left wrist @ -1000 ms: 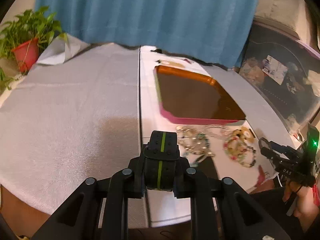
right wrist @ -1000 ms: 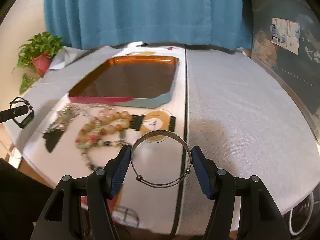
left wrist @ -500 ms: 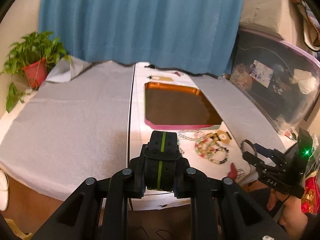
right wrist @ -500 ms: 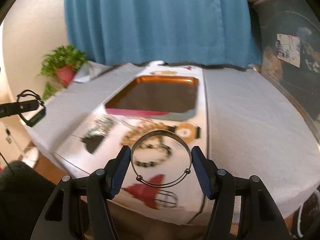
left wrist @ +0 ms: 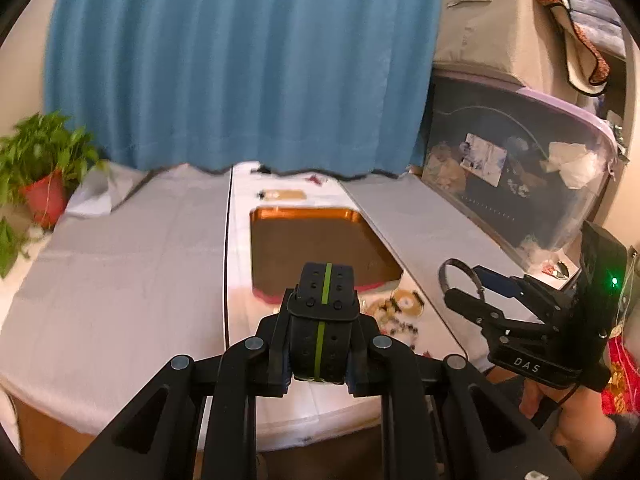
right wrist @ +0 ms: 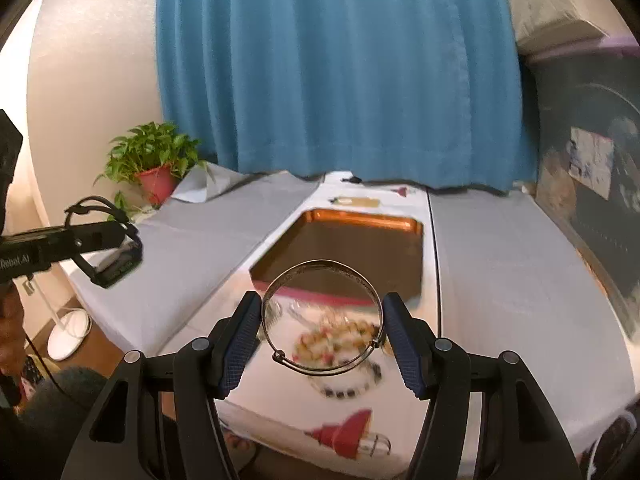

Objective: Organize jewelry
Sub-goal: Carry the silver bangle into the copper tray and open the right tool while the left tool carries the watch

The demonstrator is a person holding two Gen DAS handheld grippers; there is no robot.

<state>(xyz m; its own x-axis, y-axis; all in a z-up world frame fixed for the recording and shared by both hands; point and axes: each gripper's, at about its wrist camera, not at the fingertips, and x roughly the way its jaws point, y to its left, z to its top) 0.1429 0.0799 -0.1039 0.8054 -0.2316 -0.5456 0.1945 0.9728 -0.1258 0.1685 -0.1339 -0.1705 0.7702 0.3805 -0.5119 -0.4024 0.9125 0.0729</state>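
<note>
My left gripper (left wrist: pixel 318 354) is shut on a black watch band with a green stripe (left wrist: pixel 322 320) and holds it above the table's near edge; it also shows in the right wrist view (right wrist: pixel 108 248). My right gripper (right wrist: pixel 322 338) is shut on a thin silver bangle (right wrist: pixel 322 272) and holds it in the air in front of the orange tray (right wrist: pixel 360 252); it also shows in the left wrist view (left wrist: pixel 480 292). The tray (left wrist: pixel 312 240) holds nothing I can see. Several beaded bracelets (right wrist: pixel 340 338) lie on the white cloth before the tray, blurred.
A potted plant in a red pot (right wrist: pixel 154 168) stands at the table's far left. A blue curtain (left wrist: pixel 240 72) hangs behind. A clear storage bin (left wrist: pixel 520 176) stands at the right. A small tan card (left wrist: pixel 282 195) lies beyond the tray.
Both grippers have lifted up and pulled back from the table, each still holding its piece. The tray and bracelets now look farther away.
</note>
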